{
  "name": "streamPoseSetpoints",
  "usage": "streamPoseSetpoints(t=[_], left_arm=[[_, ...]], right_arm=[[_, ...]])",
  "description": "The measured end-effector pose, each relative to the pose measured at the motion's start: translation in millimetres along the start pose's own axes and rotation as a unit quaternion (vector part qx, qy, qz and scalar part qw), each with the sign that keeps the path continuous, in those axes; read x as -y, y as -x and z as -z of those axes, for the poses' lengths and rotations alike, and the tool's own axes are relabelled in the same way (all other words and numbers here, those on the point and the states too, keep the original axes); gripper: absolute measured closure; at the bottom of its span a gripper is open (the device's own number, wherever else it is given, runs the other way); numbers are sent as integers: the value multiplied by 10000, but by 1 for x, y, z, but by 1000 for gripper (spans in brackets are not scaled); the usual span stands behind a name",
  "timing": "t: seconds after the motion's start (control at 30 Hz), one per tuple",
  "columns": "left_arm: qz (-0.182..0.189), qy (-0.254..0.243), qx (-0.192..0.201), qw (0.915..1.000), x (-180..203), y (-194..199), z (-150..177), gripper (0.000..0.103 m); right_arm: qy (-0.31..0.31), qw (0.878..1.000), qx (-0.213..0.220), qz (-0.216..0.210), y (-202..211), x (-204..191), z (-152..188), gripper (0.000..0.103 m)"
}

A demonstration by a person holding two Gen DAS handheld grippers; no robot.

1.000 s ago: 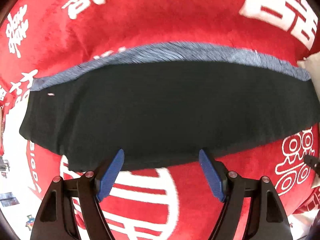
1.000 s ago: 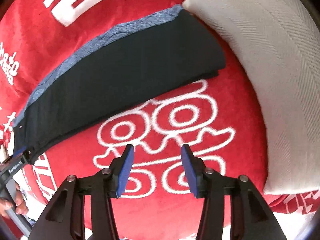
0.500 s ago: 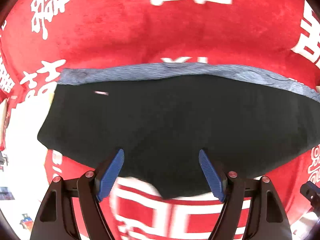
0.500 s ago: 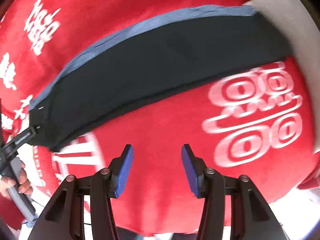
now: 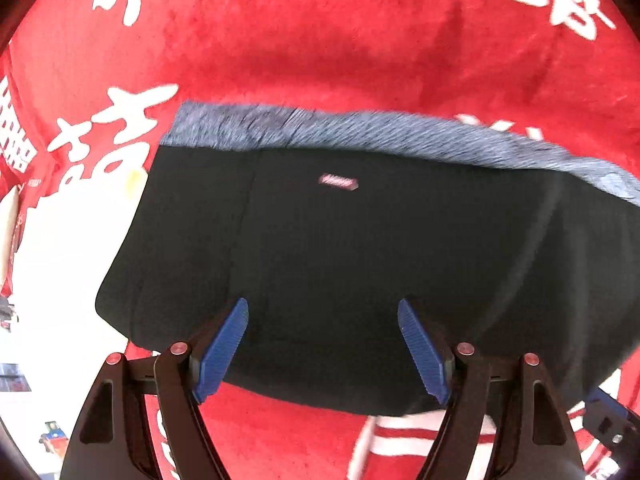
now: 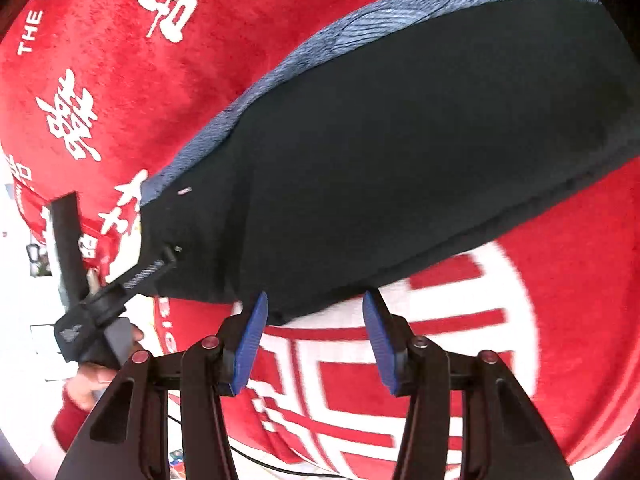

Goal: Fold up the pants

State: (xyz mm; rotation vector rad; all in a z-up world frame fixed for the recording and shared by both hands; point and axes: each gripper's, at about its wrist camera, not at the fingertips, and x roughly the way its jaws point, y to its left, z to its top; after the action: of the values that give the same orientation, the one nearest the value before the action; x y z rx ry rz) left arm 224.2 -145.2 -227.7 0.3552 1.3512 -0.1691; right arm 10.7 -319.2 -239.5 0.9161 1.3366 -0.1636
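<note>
Both grippers now overhang pants [image 5: 360, 264] near edge.

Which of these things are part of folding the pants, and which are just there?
Part of the job: black pants; left gripper, open; right gripper, open.

Just there: red blanket underneath.

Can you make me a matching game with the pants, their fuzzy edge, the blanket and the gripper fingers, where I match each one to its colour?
Things:
1. pants
2. edge strip of the pants
3. blanket
4. fingers of the left gripper

Colours:
A. red with white characters
B. bright blue
C. black
D. grey-blue, streaky

Pairs: 1-C, 2-D, 3-A, 4-B
</note>
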Motion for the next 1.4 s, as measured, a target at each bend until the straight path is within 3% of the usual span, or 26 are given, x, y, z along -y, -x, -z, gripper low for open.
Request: streamPoseSetpoints(t=[0.1,0.17,0.27,0.4,0.43,0.47,0.5,0.6,0.7,0.8,0.9,0.97,1.07,1.13,1.27,1.4], left_arm=[[116,43,-23,9999,-5,-9,4,25],[83,-85,63,9999,-3,-9,6,17],[103,-137,76,9998,-2,-12,8,16],[130,-141,45,9998,-2,-12,5,15],[129,-148,28,9998,-3,-12,3,15],[133,-154,21,9998,-4,-11,3,15],[134,-169,31,9998,-4,-9,3,15],[143,-372,86,9992,-7,-5,4,15],[184,-585,28,9981,-9,-10,8,15],[-33,-988,195,9949,0,-15,16,14],[-116,-1066,400,9934,4,-14,22,14],[-82,-1006,342,9943,2,-12,20,14],[-53,-869,123,9961,1,-6,13,14],[71,-831,233,9962,6,8,9,14],[328,-1057,640,9918,32,28,-13,14],[542,-991,719,9910,63,20,-46,14]], right_arm=[[26,9997,169,-162,-3,-7,-2,49],[-8,9993,242,-278,2,-6,-4,48],[-108,9985,302,-441,3,-5,-7,48],[-672,9951,164,-708,-11,11,-13,50],[-852,9933,136,-775,-13,15,-16,60],[-1021,9918,55,-763,-13,17,-21,89],[-1051,9919,45,-708,-11,17,-25,93],[-783,9938,150,-771,3,6,-30,94],[-267,9982,157,-521,8,-5,-18,94],[-238,9996,-18,-179,-9,5,-4,95],[-162,9997,34,-155,-12,7,1,95],[-105,9998,-28,-137,-10,4,-2,92],[-120,9994,-317,35,0,13,-3,74],[-13,9995,-277,122,18,16,-3,74],[522,9982,224,214,56,8,-34,74],[884,9933,474,576,45,-6,-88,75]])
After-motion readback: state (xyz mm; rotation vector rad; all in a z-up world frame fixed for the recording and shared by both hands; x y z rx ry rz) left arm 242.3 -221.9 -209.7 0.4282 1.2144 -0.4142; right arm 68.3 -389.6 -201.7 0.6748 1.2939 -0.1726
